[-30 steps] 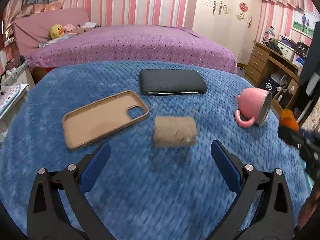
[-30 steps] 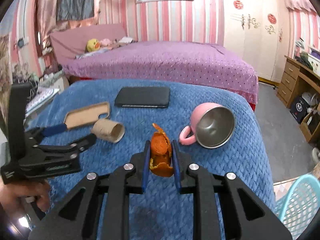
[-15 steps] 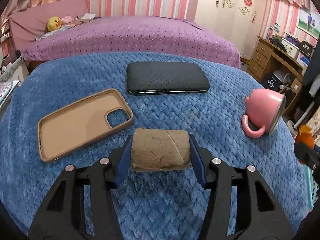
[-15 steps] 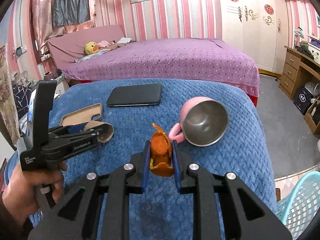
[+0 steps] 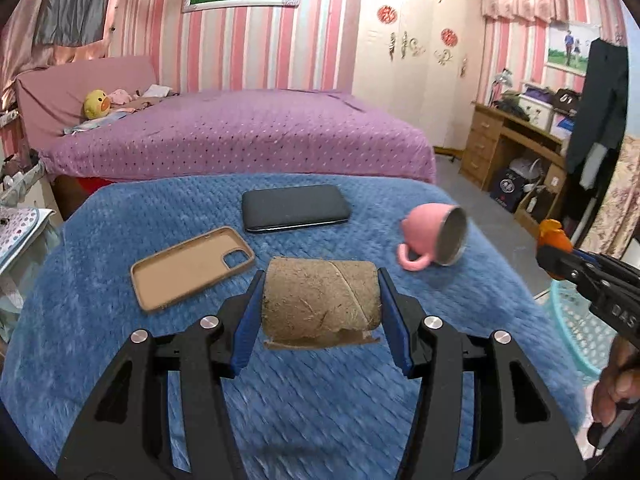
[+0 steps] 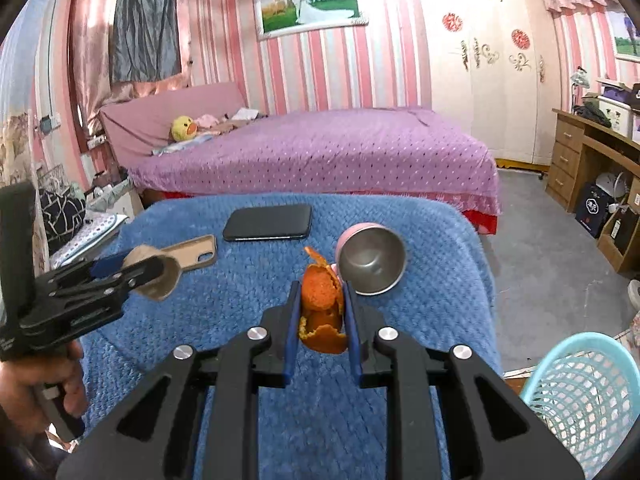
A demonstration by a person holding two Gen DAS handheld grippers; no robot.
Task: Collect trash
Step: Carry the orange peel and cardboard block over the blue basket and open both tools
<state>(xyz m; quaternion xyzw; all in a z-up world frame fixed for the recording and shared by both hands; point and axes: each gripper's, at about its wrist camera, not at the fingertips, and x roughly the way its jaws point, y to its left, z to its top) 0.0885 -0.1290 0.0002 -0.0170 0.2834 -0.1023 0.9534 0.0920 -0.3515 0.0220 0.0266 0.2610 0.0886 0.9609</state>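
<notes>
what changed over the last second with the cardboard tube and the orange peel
The left gripper, open a second ago, closed on the cardboard tube and lifted it off the blue blanket. The right gripper kept the orange peel clamped, raised. The phone case, phone and pink mug lie as before.
</notes>
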